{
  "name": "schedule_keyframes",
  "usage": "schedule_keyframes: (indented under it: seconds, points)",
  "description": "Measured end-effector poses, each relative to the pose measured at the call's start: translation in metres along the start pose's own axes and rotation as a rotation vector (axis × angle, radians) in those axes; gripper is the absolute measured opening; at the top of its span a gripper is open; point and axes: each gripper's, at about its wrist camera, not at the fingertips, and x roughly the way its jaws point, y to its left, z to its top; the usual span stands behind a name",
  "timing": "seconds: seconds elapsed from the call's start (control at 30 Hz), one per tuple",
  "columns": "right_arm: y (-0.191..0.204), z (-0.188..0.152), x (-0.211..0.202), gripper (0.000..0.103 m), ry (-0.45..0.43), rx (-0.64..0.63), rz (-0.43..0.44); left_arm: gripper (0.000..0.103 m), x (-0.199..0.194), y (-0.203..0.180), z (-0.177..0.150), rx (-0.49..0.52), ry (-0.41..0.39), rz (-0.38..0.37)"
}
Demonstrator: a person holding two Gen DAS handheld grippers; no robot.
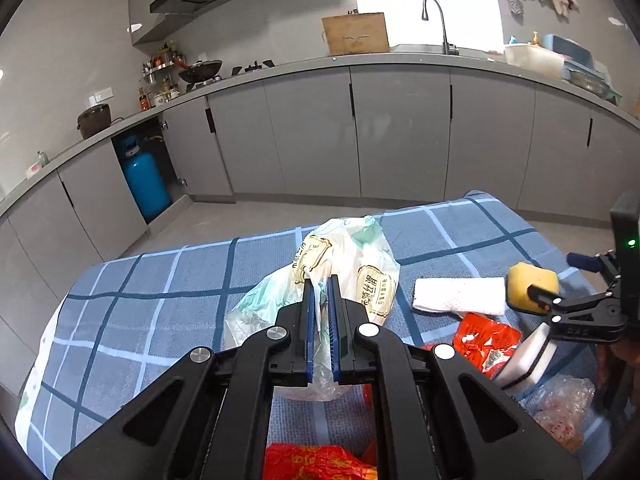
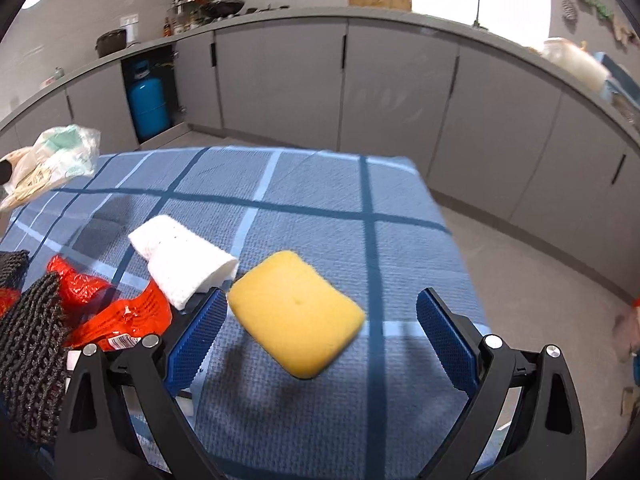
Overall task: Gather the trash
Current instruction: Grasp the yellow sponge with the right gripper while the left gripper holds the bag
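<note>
A crumpled plastic bag (image 1: 352,276) is pinched between the clenched jaws of the left gripper (image 1: 320,320) and held just above the surface (image 1: 160,280), which is covered in a blue checked cloth. The jaws of the right gripper (image 2: 320,336) are spread wide on either side of a yellow sponge (image 2: 296,314), neither pad pressed against it. A folded white paper towel (image 2: 182,264) and red wrappers (image 2: 120,312) are scattered just beside the sponge.

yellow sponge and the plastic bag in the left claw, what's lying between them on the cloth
A folded white paper towel lies between the sponge and the plastic bag, clearest in the left wrist view.
</note>
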Motion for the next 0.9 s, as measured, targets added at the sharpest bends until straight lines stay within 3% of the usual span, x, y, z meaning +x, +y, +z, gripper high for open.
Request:
schedule_keyframes:
  seconds: [0.07,0.13,0.3,0.6,0.9]
  points:
    - [-0.002,-0.001,0.006,0.083,0.023,0.016,0.044,0.007,0.000,-0.002,0.000,0.002,0.000,-0.001]
    - [-0.004,-0.002,0.009,0.068,0.043,0.039,0.093,0.007,0.002,-0.003,0.002,0.004,0.001,-0.004]
    - [0.001,-0.002,0.001,0.058,0.027,0.024,0.092,0.007,-0.002,-0.009,0.003,0.013,-0.009,-0.013]
    - [-0.011,0.001,-0.042,0.056,-0.089,0.054,-0.002,0.007,-0.027,-0.027,0.011,0.038,-0.064,-0.028]
    - [-0.025,-0.023,-0.088,0.056,-0.121,0.089,-0.073,0.007,-0.046,-0.069,0.014,0.098,-0.093,-0.079]
